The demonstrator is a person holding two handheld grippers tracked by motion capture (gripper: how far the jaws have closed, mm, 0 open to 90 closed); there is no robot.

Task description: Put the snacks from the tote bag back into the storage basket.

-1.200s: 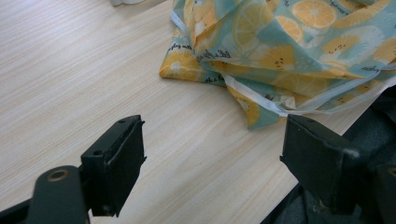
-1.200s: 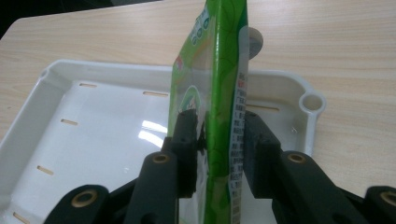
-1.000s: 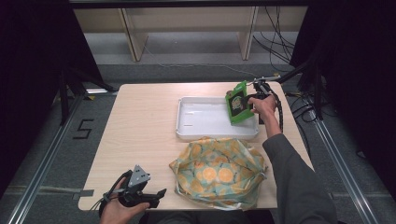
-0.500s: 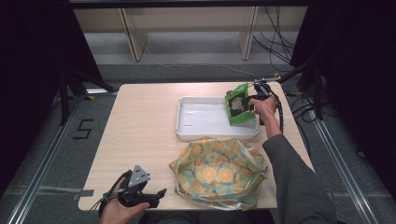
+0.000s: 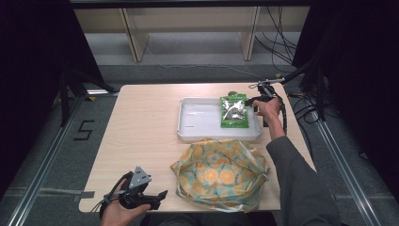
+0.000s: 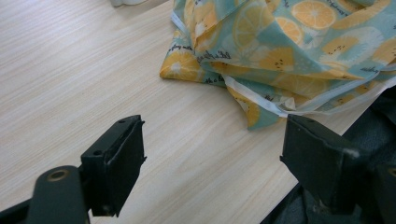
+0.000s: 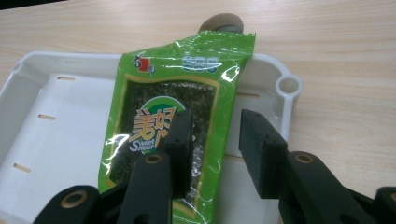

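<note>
A green seaweed snack packet (image 5: pixel 234 111) lies flat in the right end of the white tray (image 5: pixel 197 127). My right gripper (image 5: pixel 253 100) hovers at the packet's far right edge. In the right gripper view the jaws of that gripper (image 7: pixel 214 125) stand apart over the packet (image 7: pixel 173 93), which rests on the tray (image 7: pixel 46 93); its right edge runs between them. My left gripper (image 5: pixel 157 194) sits at the table's near left edge, open and holding nothing. Its view shows the gripper (image 6: pixel 212 135) facing the orange-print cloth bag (image 6: pixel 280 46).
The crumpled cloth bag (image 5: pixel 221 172) with orange slices lies in front of the tray near the table's front edge. A small brown round object (image 7: pixel 223 21) sits just behind the tray. Bare wooden tabletop (image 5: pixel 141 122) stretches across the left half.
The packet, held tilted upright over the tray's right end before, has come down flat into the tray. The right jaws have parted. The left gripper has stayed put.
</note>
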